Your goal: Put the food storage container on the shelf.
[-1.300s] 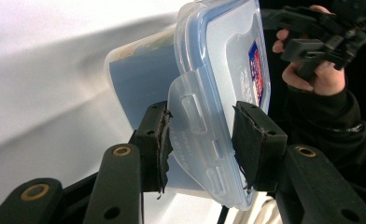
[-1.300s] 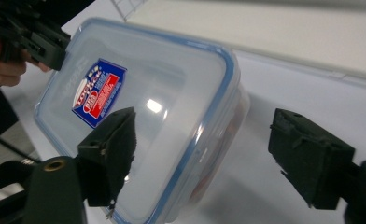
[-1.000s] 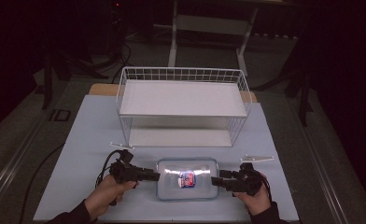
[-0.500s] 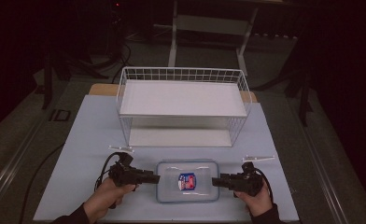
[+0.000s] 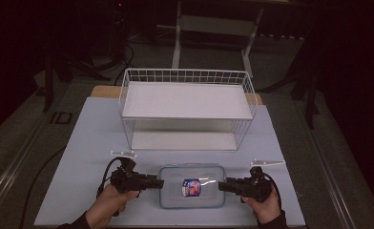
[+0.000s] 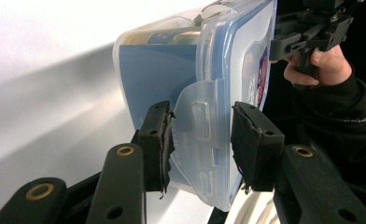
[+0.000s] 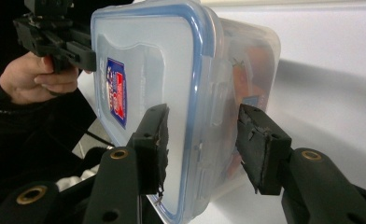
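A clear plastic container [image 5: 204, 194] with a blue-rimmed lid and a red-and-blue label lies flat near the table's front edge. My left gripper [image 5: 160, 182] comes in from the left. In the left gripper view it [image 6: 200, 140] is shut on the container's [image 6: 162, 65] end clip, pads pressing lid and flap. My right gripper [image 5: 222, 185] meets the opposite end. Its jaws [image 7: 202, 140] have just been closing and straddle the container's [image 7: 144, 70] end, with a gap showing at each pad.
A white wire basket [image 5: 185, 71] with a flat shelf stands at the back of the pale table [image 5: 89, 143]. Dark floor and table legs lie beyond. A hand and a dark sleeve are behind each gripper.
The container and both grippers sit slightly nearer the table's front edge than a second ago.
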Demonstrator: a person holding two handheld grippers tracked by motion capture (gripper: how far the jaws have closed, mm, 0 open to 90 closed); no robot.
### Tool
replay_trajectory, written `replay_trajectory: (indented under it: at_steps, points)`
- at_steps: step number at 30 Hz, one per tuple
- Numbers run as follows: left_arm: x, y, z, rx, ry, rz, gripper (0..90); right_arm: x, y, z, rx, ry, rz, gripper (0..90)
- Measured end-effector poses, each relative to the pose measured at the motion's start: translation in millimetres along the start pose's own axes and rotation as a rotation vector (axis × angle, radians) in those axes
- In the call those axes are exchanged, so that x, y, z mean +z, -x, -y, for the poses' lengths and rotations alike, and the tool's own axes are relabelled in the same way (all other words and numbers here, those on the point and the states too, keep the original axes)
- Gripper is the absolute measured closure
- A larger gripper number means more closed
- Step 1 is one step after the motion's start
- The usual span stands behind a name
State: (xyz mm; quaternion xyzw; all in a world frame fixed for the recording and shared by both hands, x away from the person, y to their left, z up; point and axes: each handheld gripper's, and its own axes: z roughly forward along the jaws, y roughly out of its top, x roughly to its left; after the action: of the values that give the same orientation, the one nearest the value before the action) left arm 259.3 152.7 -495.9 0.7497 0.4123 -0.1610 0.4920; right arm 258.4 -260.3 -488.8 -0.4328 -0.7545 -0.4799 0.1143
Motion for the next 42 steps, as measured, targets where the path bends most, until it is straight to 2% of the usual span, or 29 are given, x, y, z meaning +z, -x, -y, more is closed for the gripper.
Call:
replay_trajectory:
  at_steps: [8, 17, 22, 27, 30, 34, 36, 38, 41, 42]
  points:
    - [-8.2, 1.0, -18.3, 0.029, 0.05, -0.024, 58.0, -2.5, -3.8, -20.9, -0.026, 0.04, 0.011, 54.2]
    - [-15.2, -8.2, -40.0, 0.019, 0.119, -0.061, 57.6, 5.4, 2.5, -44.3, -0.027, 0.067, 0.01, 54.2]
    - [-14.6, -14.5, -50.8, 0.017, 0.144, -0.079, 57.4, 11.6, 11.4, -58.8, -0.018, 0.078, 0.011, 54.0]
    - [-11.8, -22.5, -62.7, 0.046, 0.177, -0.11, 56.7, 15.6, 17.5, -73.6, -0.039, 0.102, 0.027, 53.7]
    - [-7.8, -29.4, -65.7, 0.048, 0.187, -0.119, 56.6, 20.5, 26.1, -80.7, -0.04, 0.112, 0.028, 53.5]
    - [0.0, -38.5, -67.6, 0.042, 0.189, -0.141, 56.1, 29.0, 37.7, -85.0, -0.036, 0.133, 0.041, 52.7]
    - [2.7, -43.0, -68.1, 0.022, 0.193, -0.151, 56.1, 33.4, 42.7, -85.9, -0.033, 0.14, 0.05, 52.4]
    - [4.2, -45.0, -68.8, 0.031, 0.202, -0.163, 56.0, 37.3, 47.1, -86.4, -0.028, 0.149, 0.052, 51.9]
    - [8.8, -44.4, -71.3, 0.044, 0.216, -0.202, 54.9, 43.1, 50.9, -86.9, -0.034, 0.153, 0.067, 51.2]
    - [9.3, -44.9, -71.9, 0.038, 0.222, -0.21, 54.6, 44.7, 52.4, -87.3, -0.034, 0.159, 0.07, 51.2]
